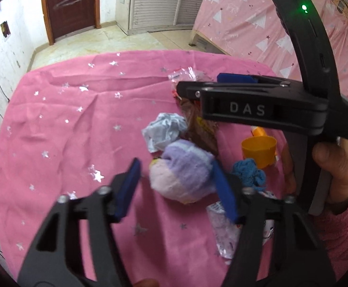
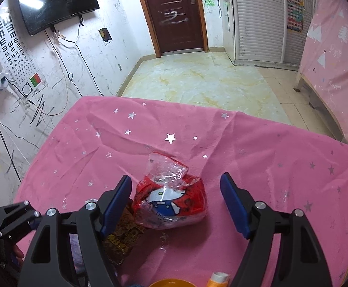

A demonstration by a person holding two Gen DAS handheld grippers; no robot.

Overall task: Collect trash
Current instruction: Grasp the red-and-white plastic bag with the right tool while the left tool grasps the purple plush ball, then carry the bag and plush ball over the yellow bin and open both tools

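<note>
A: Why is everything heaped on the pink cloth (image 2: 257,148) near its front edge?

B: My guess is the table serves as the sorting spot; the starred cloth covers all of it, and the far part lies bare. The litter sits within reach of both tools.

A: And the red cartoon wrapper (image 2: 171,198)?

B: It is the biggest piece, puffed up with clear film on top. The right gripper (image 2: 175,203) stands wide, 1 blue pad on each side of it, neither pressing. That straddle looks like the setup for a pinch.

A: The left one?

B: The left gripper (image 1: 174,189) is narrower, about half spread. The lilac and pink plush ball (image 1: 183,172) sits between its pads; the right-hand pad is at its edge, the other is just clear. I judge nothing is held yet.

A: Is that ball trash?

B: Hard to say. The crumpled grey paper (image 1: 165,131) touching it surely is, and so is the brown wrapper (image 1: 197,129) behind.

A: Smaller things?

B: An orange cup (image 1: 258,150) beside a blue knitted scrap (image 1: 248,174), and clear film (image 1: 221,234) under the left tool. No bin shows in either view.
</note>
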